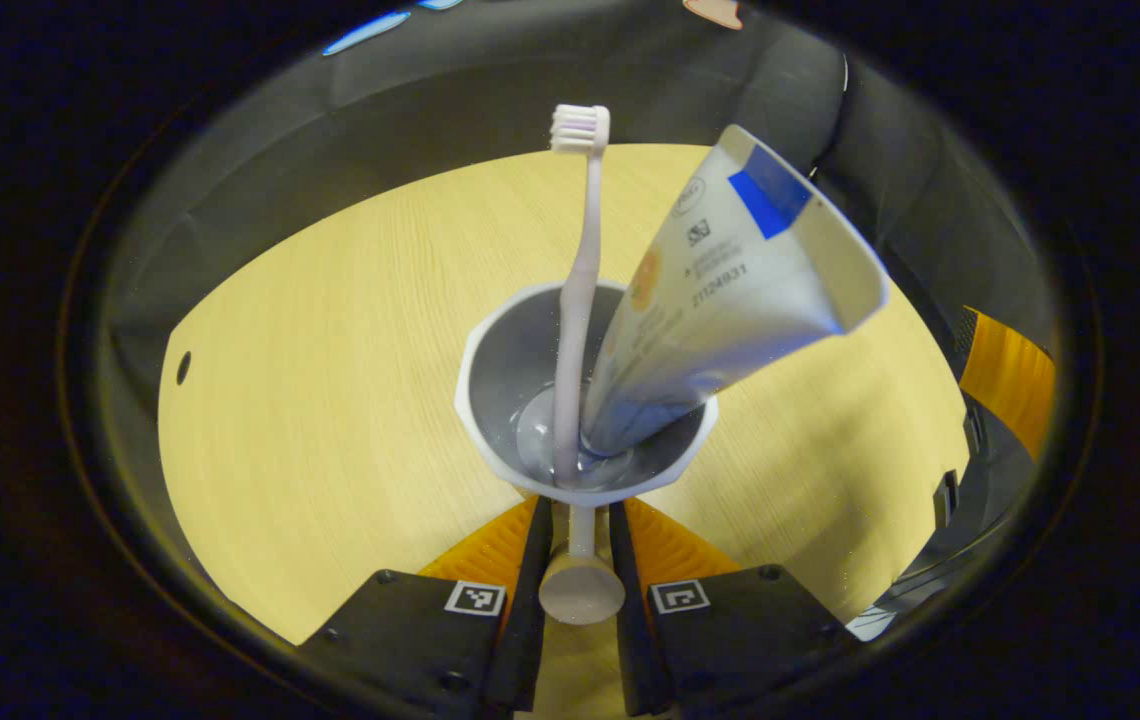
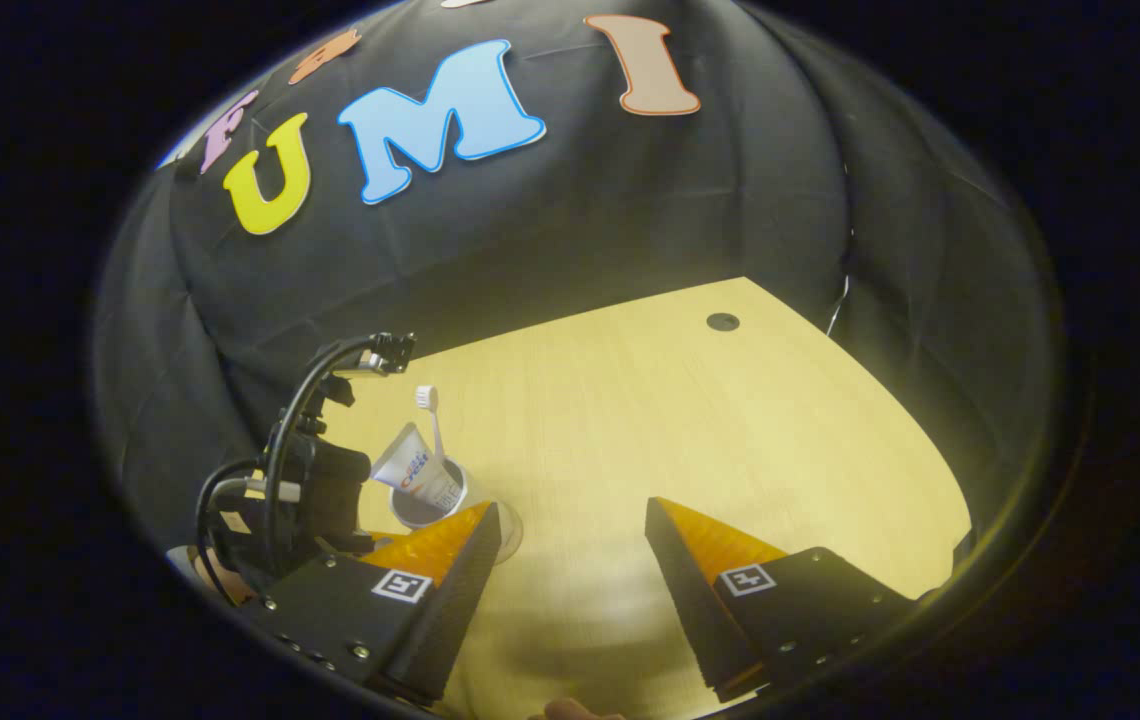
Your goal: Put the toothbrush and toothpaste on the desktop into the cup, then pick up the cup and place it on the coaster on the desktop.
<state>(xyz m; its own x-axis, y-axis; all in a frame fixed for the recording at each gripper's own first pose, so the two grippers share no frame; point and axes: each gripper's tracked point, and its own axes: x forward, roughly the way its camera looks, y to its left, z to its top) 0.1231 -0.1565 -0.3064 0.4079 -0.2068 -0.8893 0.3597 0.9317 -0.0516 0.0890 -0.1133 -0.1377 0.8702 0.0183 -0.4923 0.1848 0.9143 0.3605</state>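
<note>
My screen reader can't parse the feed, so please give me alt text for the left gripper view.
The left gripper is closed on the stem of a grey goblet-style cup above the wooden desktop. A pale toothbrush stands bristles-up in the cup, with a toothpaste tube leaning right, crimped end up.

Dim booth, bright warm desktop (image 2: pixel 730 420), strong fisheye bending, slight blur at edges.

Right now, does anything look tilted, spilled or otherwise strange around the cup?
Nothing spilled or broken. The toothpaste tube leans far over the rim of the cup, while the toothbrush stands nearly upright inside. The left gripper holds the cup by its handle.
</note>
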